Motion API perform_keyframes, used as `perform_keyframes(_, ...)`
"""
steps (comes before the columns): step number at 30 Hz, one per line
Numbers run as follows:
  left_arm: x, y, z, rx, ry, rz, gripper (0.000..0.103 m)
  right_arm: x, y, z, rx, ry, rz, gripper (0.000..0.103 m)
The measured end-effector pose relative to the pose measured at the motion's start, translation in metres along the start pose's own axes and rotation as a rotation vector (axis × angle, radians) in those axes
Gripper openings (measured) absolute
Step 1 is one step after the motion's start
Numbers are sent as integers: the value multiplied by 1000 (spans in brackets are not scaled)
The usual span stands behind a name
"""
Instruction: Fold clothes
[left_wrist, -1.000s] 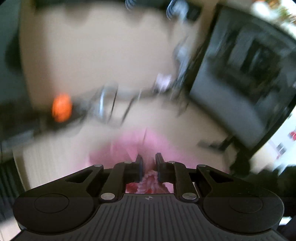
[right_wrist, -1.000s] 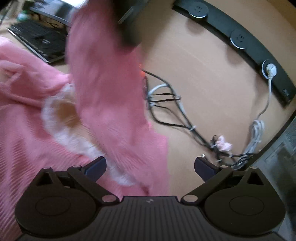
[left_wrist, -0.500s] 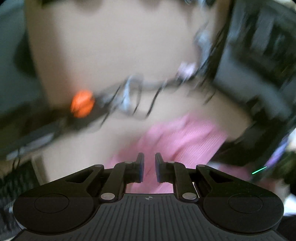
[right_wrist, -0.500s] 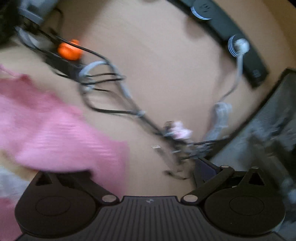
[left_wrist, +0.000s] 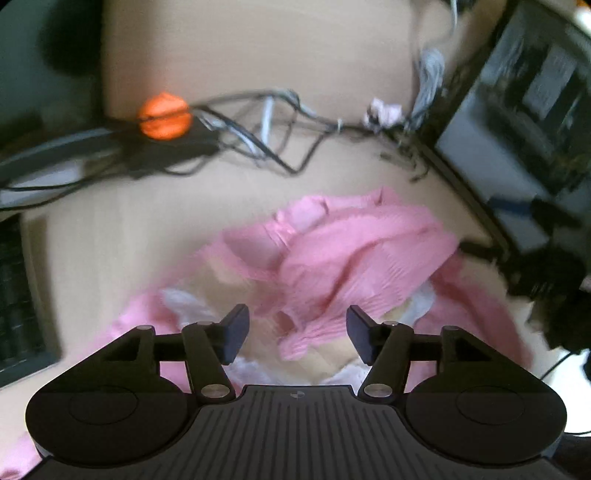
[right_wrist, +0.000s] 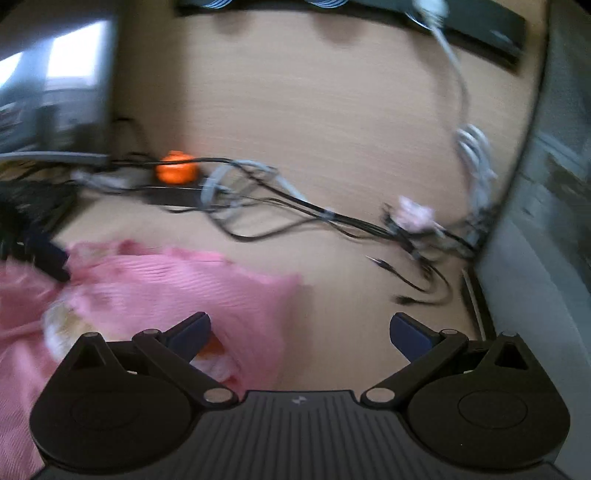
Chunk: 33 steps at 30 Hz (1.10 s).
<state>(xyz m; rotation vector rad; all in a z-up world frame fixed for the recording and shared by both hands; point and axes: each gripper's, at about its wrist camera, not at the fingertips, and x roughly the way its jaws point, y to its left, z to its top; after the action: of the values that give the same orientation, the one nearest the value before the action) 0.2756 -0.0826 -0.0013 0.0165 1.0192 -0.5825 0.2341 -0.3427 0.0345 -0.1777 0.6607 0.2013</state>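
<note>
Left gripper: I have the left gripper (left_wrist: 297, 334) spread wide with nothing between its fingers; it hangs just over the pink garment (left_wrist: 354, 258).
Right gripper: my right gripper (right_wrist: 299, 332) is also spread and empty; its left finger sits over the garment's edge, its right finger over bare desk (right_wrist: 314, 110).
Garment: the pink garment lies rumpled on the desk directly under and ahead of the left gripper, a ribbed panel lapped over itself, with a white lining (left_wrist: 184, 302) showing at the near side. From the right gripper it fills the near left only.
Step in hand: I judge I am between grasps. A flap lying over the body would fit a fold just laid, or a heap yet to be spread; the blur leaves that open.
Next move: whichever it is, I need a clean edge or corner to pinch, and the creases hide most of them.
Room to the right: open desk lies ahead-right of the right gripper.
Far edge: beyond the garment runs a tangle of cables (right_wrist: 295, 214) with an orange ball (left_wrist: 164, 116) among them; fabric swung forward could snag there.
Side edges: a dark monitor (left_wrist: 517, 110) closes the far right of the left gripper; a keyboard (left_wrist: 18, 295) sits to its near left.
</note>
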Motion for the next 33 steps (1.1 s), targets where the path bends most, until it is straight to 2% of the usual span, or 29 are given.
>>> perform_keyframes(1,13,-6,1,10,15,16,58,2,-1,1,22,3,3,103)
perform_keyframes(2,21,-11,2,27,26,40,40,1,0,0,31,1,12,103)
perform_keyframes(4,29,-20,4,61,33,81,19,-1,3,-1,11,-11,11,103)
perform_keyframes(7,-22,-38,13,151,-100,92,18,-6,5,-1,-27,-36,-5,103)
perform_keyframes(10,-52,-32,11,212,-136,135,19,-1,2,4,-42,-48,-22,103)
perform_keyframes(11,-61,-29,9,229,-143,150,19,1,1,6,-47,-53,-28,103)
perform_keyframes(14,-40,-6,-10,181,-43,192,23,9,-1,11,-70,-62,-46,103)
perform_keyframes(16,-24,6,-22,142,14,204,25,30,9,12,-140,-42,-64,103)
perform_keyframes(19,-7,17,-30,91,45,196,30,62,23,15,-243,-12,-92,103)
perform_keyframes(21,-16,24,-31,61,32,198,33,83,33,16,-312,8,-110,103)
perform_keyframes(23,-29,32,-31,32,13,202,46,105,43,17,-381,28,-128,103)
perform_keyframes(24,-35,36,-31,18,4,205,49,113,46,17,-410,30,-136,103)
perform_keyframes(25,-42,40,-31,3,-5,207,53,114,46,16,-419,10,-141,103)
perform_keyframes(27,-55,48,-31,-26,-24,211,50,114,44,16,-426,2,-170,103)
perform_keyframes(28,-61,52,-31,-41,-34,213,52,112,42,17,-425,6,-192,103)
perform_keyframes(30,-74,60,-30,-70,-52,217,57,100,37,18,-401,-12,-197,103)
perform_keyframes(31,-80,64,-30,-85,-62,219,63,95,34,19,-390,-20,-200,103)
perform_keyframes(33,-79,53,-22,-84,-101,145,71,90,33,20,-376,-34,-205,103)
